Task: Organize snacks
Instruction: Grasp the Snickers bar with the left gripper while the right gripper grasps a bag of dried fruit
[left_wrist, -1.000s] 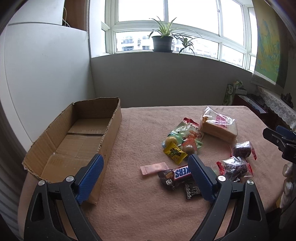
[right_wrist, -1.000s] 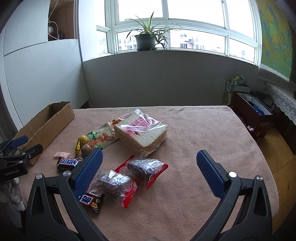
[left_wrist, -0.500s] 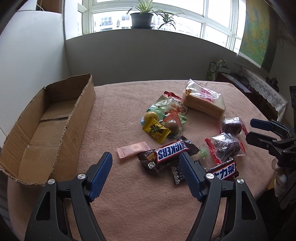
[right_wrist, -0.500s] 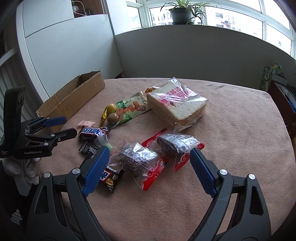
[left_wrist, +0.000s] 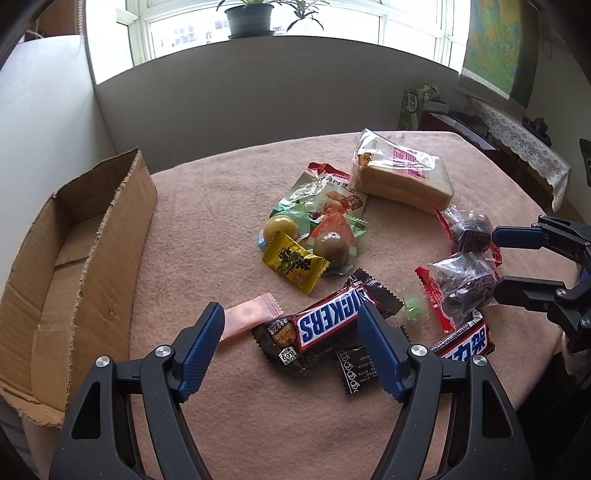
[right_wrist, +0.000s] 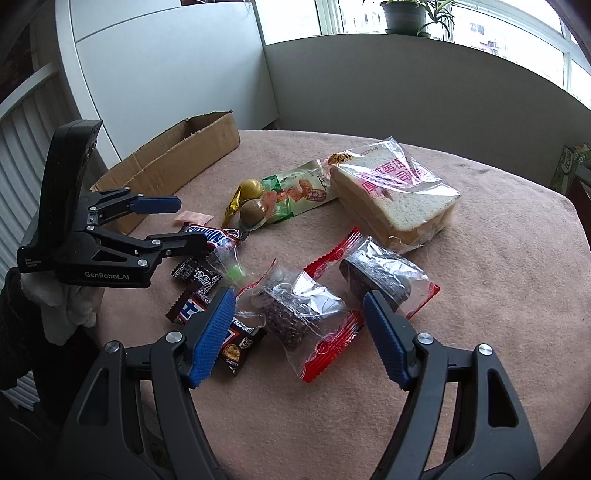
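Left tool (left_wrist: 290, 326) hovers, jaws apart, Snickers bar (left_wrist: 327, 321) between them, untouched. Right tool (right_wrist: 299, 325): jaws closing around the dark cake packet (right_wrist: 295, 314), pads not yet pressing. Cardboard box (left_wrist: 74, 258) at 9 o'clock on the table (left_wrist: 221, 206).

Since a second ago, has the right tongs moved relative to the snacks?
Yes. In the left wrist view the right tongs now reach in over the table's right edge and bracket the dark cake packet, jaws closing, pads not yet pressing. Earlier they were farther off.
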